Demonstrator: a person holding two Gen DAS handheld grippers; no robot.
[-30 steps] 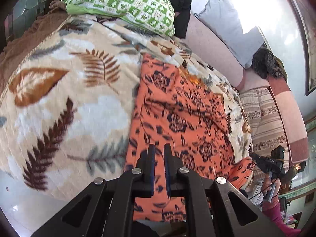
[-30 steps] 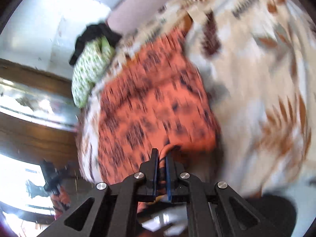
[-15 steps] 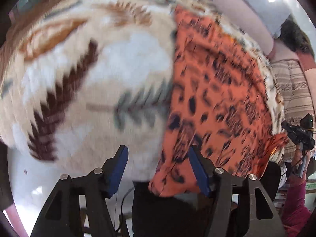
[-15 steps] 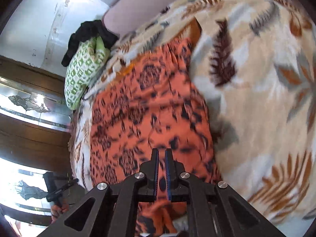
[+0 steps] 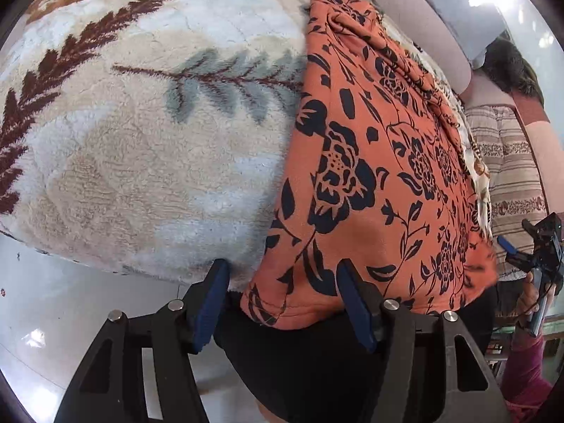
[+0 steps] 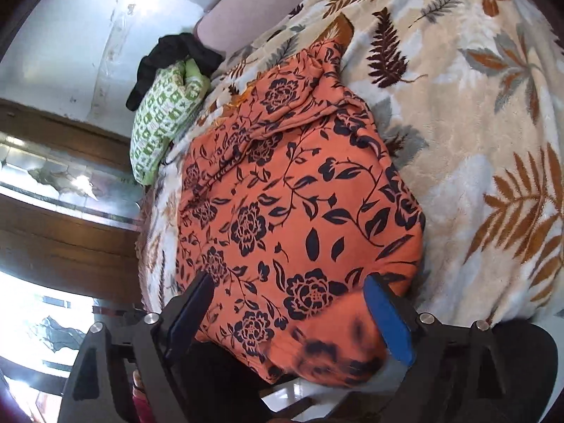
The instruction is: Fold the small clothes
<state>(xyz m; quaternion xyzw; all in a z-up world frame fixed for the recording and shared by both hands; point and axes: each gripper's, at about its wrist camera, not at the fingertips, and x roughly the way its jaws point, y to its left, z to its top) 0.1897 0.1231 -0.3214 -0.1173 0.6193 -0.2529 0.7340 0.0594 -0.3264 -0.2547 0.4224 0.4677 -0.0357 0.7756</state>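
An orange garment with black flowers [image 5: 370, 162] lies spread on a leaf-patterned fleece blanket [image 5: 141, 141], its near hem hanging over the blanket's edge. My left gripper [image 5: 283, 271] sits low at the garment's near left corner. Its jaws are closing with the corner between them, and the pads do not press on the cloth. In the right wrist view the garment [image 6: 292, 194] fills the middle. My right gripper [image 6: 289, 282] is opening, with the blurred near hem loose between its blue pads [image 6: 387, 320].
A green-and-white pillow [image 6: 158, 123] and a black cloth [image 6: 169, 56] lie at the blanket's far end against a pink sofa back [image 5: 423, 10]. A striped cloth [image 5: 511, 162] lies on the right. Pale floor [image 5: 53, 299] shows below the blanket's edge.
Both grippers went from shut to open. The left one dropped to the garment's near left corner. The right one let go of the hem, which now falls loose.
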